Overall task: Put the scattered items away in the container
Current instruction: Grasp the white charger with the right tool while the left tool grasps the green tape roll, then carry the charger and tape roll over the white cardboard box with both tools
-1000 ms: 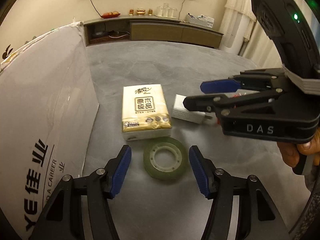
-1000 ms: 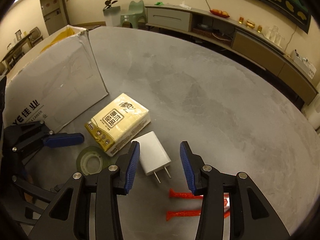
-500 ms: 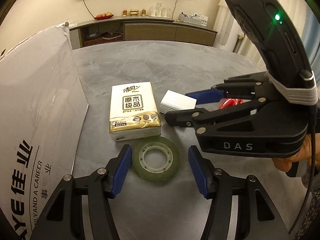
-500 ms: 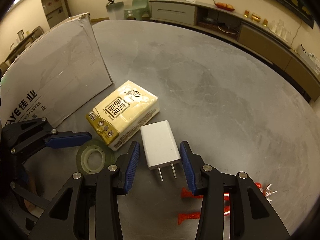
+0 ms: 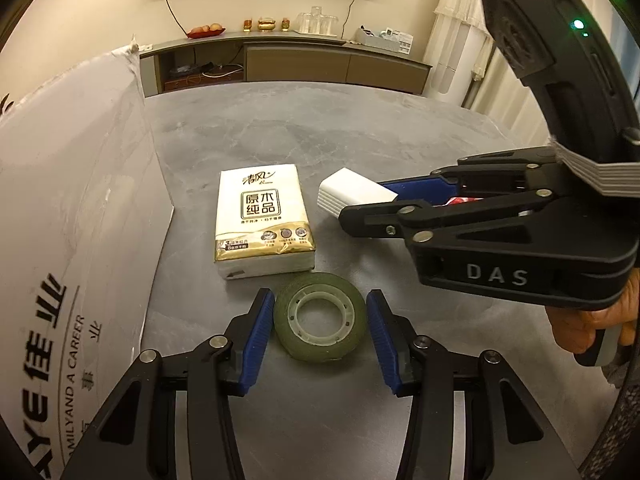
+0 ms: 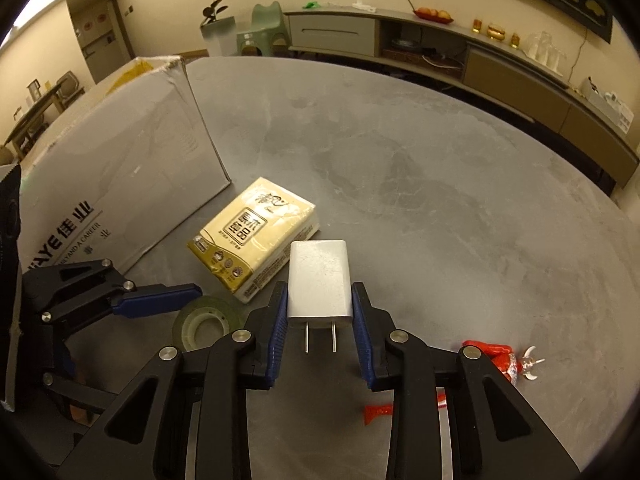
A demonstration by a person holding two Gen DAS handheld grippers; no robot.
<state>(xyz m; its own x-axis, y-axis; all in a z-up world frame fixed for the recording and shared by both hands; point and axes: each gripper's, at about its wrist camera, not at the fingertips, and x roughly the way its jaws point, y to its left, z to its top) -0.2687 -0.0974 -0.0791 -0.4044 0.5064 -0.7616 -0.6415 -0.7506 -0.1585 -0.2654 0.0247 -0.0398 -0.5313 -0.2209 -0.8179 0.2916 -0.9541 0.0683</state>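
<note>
A greenish tape roll (image 5: 320, 316) lies flat on the grey table, and my left gripper (image 5: 320, 306) has its blue pads (image 5: 260, 332) pressed against both sides of it. In the right wrist view the same tape roll (image 6: 206, 326) shows beside one left finger (image 6: 160, 304). My right gripper (image 6: 320, 320) is shut on a white plug charger (image 6: 320, 280), prongs pointing back at the camera. In the left wrist view the charger (image 5: 348, 192) is tilted up off the table. A yellow tissue pack (image 5: 262, 220) lies between the tape and the cardboard box (image 5: 72, 200).
The open-topped box (image 6: 120, 176) stands at the left, its printed side facing me. A red and silver toy (image 6: 496, 356) lies at the right near the right gripper. A hand (image 5: 588, 320) holds the right gripper. A long sideboard (image 6: 500, 64) runs behind the table.
The right gripper's fingers have come together on the charger and tilted it up. The left gripper's fingers have narrowed from wide apart to touching the tape roll.
</note>
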